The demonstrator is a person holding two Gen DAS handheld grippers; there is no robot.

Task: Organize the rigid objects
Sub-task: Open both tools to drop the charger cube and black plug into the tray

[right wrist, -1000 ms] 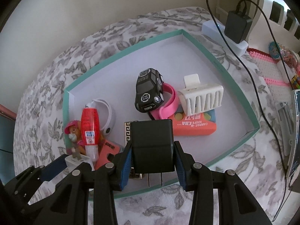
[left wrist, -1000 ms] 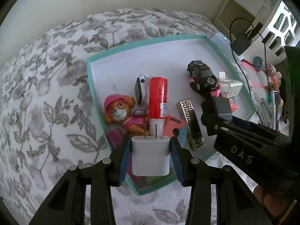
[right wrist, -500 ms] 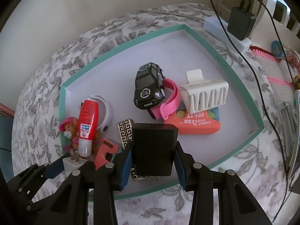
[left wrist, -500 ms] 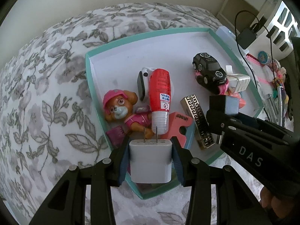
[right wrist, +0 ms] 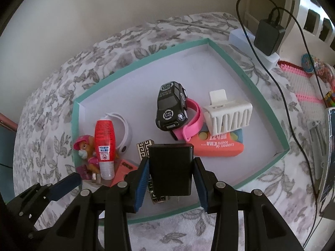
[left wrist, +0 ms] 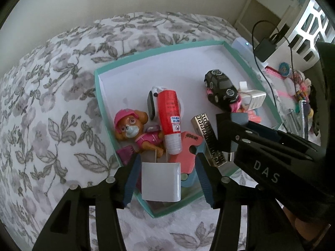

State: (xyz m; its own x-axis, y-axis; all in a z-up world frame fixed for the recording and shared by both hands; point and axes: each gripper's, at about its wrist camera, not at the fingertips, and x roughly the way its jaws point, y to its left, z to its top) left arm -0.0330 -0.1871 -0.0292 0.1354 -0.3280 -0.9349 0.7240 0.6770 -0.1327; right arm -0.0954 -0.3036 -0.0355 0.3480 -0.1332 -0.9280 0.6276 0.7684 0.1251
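A teal-rimmed white tray [left wrist: 98,96] [right wrist: 270,113] lies on a floral cloth. My left gripper [left wrist: 166,179] has its jaws spread; the white charger [left wrist: 160,182] sits between them with gaps on both sides, over the tray's near corner. My right gripper [right wrist: 170,174] has its pads slightly apart from the black charger [right wrist: 170,168] above the tray's near edge. In the tray are a pup figure [left wrist: 134,129], a red bottle [left wrist: 169,115], a gold patterned bar [left wrist: 209,140], a black toy car [right wrist: 171,104] and a white hair clip [right wrist: 228,114].
A pink band [right wrist: 193,121] and an orange carrot-knife toy [right wrist: 219,146] lie under the car and clip. A white smartwatch [right wrist: 123,129] is behind the bottle. A power strip with a black adapter [right wrist: 268,36] and cable sits at the back right. Toys and pens [left wrist: 301,96] lie right of the tray.
Both grippers have opened: the left jaws spread wide from the white charger, the right pads eased off the black charger. Both chargers sit lower at the tray's near edge.
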